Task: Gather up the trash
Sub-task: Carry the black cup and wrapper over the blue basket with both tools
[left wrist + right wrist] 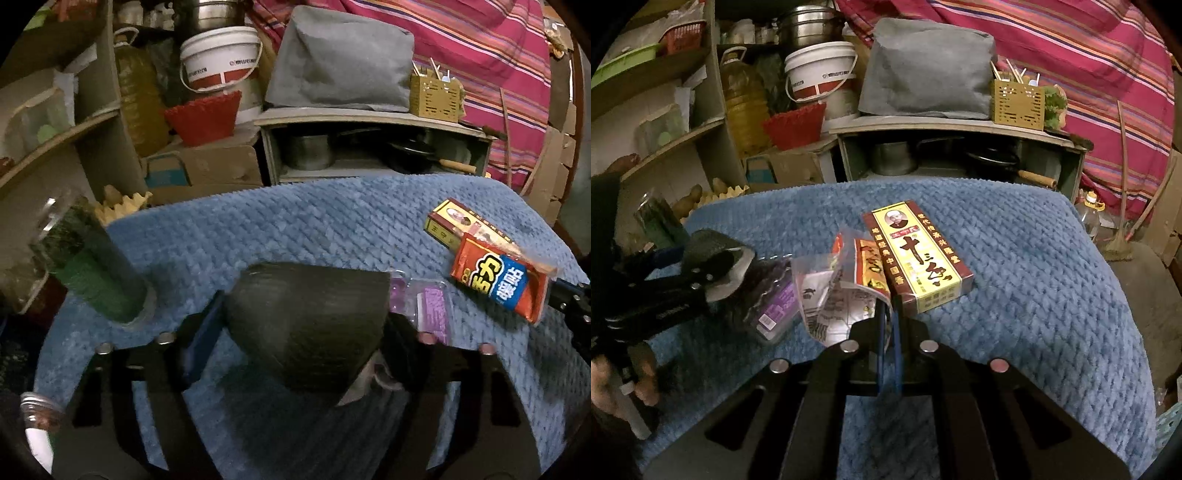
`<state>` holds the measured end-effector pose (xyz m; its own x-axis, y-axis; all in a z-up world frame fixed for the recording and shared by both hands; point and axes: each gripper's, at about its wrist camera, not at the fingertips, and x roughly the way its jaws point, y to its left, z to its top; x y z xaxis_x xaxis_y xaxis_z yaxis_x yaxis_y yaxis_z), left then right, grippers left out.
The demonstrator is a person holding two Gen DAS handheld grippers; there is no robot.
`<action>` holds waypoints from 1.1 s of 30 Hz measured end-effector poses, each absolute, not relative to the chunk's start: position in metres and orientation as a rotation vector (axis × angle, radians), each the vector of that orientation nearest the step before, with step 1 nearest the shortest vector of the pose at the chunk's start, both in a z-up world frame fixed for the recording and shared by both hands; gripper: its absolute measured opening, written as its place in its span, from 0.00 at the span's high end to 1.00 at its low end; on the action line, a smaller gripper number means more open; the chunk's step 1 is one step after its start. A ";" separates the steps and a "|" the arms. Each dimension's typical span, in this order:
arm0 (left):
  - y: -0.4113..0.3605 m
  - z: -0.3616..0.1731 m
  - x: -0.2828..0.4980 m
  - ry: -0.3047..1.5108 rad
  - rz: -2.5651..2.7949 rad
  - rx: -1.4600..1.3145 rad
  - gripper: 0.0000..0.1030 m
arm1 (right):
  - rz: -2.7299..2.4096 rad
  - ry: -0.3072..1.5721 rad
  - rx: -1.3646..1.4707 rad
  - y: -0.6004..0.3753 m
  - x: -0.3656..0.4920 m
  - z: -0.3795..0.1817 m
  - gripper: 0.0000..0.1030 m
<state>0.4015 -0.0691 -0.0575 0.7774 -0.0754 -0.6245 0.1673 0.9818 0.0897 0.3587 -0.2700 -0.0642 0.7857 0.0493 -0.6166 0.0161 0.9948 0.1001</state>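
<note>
On blue cloth (1015,258), right claw (888,314) clamps sachet (866,273); left claw (306,328) around dark cup (306,325).

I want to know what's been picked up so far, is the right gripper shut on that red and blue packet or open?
Shut on it. In the right wrist view the right gripper has its jaws together, pinching the edge of the red and blue packet, lifted over the blue blanket.

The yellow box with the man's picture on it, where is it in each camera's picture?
Left wrist view: the yellow box lies at the far right on the blue blanket, partly under the red packet.
Right wrist view: the box lies in the middle, just past the right hand-held gripper.
Shared landmark: the white bucket at the top, behind the blanket.
</note>
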 end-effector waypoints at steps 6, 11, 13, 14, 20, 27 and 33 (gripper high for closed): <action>-0.053 -0.050 0.373 0.699 -0.129 0.091 0.50 | 0.026 0.661 0.078 -0.262 0.348 -0.063 0.96; -0.047 -0.052 0.341 0.700 -0.107 0.098 0.50 | 0.031 0.647 0.095 -0.262 0.329 -0.056 0.96; -0.044 -0.050 0.327 0.694 -0.108 0.095 0.50 | 0.021 0.645 0.088 -0.261 0.317 -0.054 0.96; -0.044 -0.049 0.318 0.689 -0.111 0.091 0.50 | 0.019 0.644 0.089 -0.262 0.313 -0.054 0.96; -0.052 -0.038 0.283 0.656 -0.131 0.070 0.50 | -0.004 0.638 0.091 -0.275 0.275 -0.054 0.96; -0.086 -0.016 0.250 0.607 -0.192 0.072 0.50 | -0.060 0.593 0.072 -0.306 0.223 -0.028 0.96; -0.141 0.010 0.225 0.550 -0.267 0.064 0.50 | -0.135 0.541 0.066 -0.350 0.176 0.004 0.96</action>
<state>0.2247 -0.1405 0.0103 0.8190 -0.2333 -0.5242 0.2671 0.9636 -0.0114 0.1757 -0.3499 0.0042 0.8485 -0.1109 -0.5174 0.1458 0.9889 0.0271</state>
